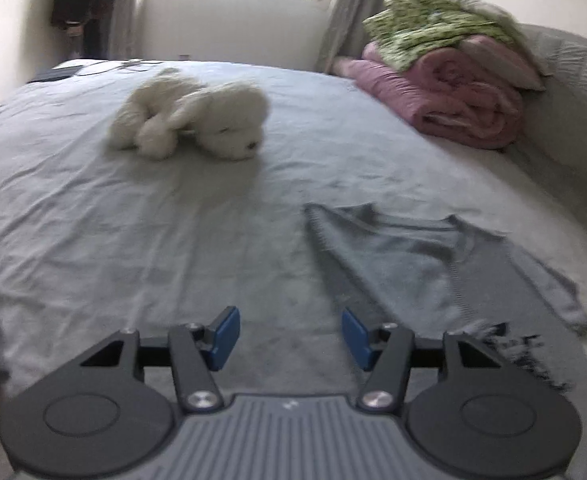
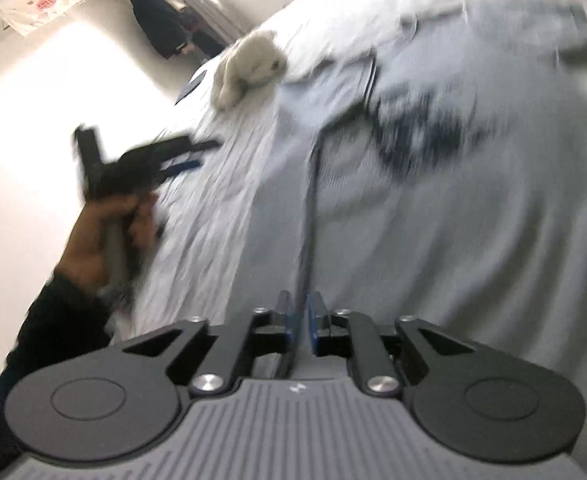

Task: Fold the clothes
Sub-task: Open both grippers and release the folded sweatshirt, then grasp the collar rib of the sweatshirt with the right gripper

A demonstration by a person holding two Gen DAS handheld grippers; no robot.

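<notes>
A grey sweater (image 1: pixel 405 256) lies spread on the bed at the right of the left wrist view, with a dark patterned edge (image 1: pixel 525 348) near the camera. My left gripper (image 1: pixel 289 332) hovers over bare sheet just left of it, open, with nothing between its blue pads (image 1: pixel 225 336). In the blurred right wrist view the same sweater (image 2: pixel 433 220) fills the right side. My right gripper (image 2: pixel 301 316) shows only a narrow gap, and the sweater's dark hem (image 2: pixel 313 208) runs down into that gap. The left gripper (image 2: pixel 207 155) appears there too, held by a hand (image 2: pixel 93 232).
A white plush dog (image 1: pixel 197 114) lies mid-bed on the light grey sheet (image 1: pixel 93 220). Folded pink and green blankets (image 1: pixel 445 96) are stacked at the far right by the padded headboard (image 1: pixel 573 80). Dark clothes (image 1: pixel 81 0) hang beside the window.
</notes>
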